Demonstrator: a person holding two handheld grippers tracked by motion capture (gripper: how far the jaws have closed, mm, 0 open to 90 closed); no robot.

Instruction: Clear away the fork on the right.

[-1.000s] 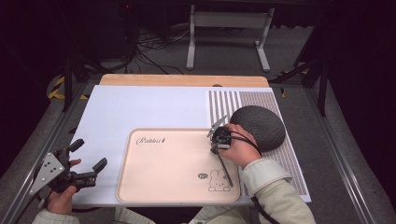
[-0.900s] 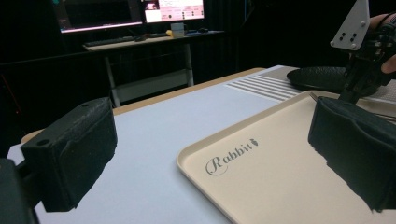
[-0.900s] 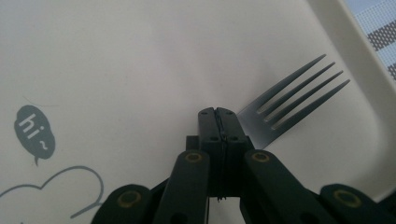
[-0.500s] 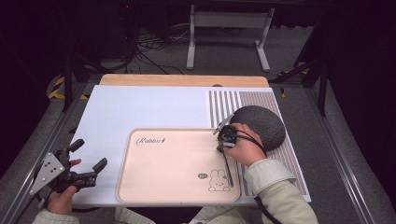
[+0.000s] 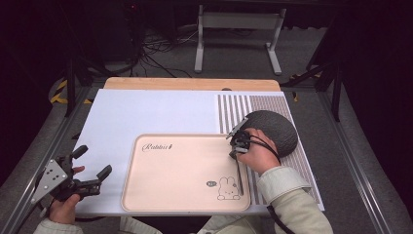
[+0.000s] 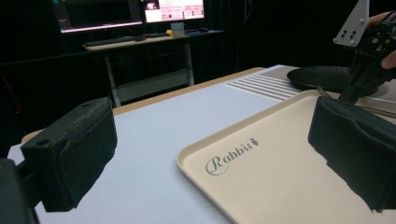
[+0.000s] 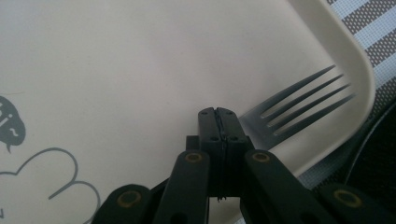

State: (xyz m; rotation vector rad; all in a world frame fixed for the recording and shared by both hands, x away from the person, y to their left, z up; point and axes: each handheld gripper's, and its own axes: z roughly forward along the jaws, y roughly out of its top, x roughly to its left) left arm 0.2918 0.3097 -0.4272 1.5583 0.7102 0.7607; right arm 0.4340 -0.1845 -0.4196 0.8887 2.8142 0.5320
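A wooden desk (image 5: 192,83) is carrying a white mat (image 5: 151,112) with a striped band (image 5: 234,109) at its right. Lying on the mat are a beige tray (image 5: 175,170) printed "Rabbit" and, just beside it, a dark round pad (image 5: 275,127) overlapping the stripes.

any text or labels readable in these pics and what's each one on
"Rabbit" in cursive script, printed on the beige tray near one corner, clearest in the left gripper view.
A small dark speech bubble beside the rabbit drawing on the tray holds lettering too small to read.
The lit monitors in the background show text too blurred to read.
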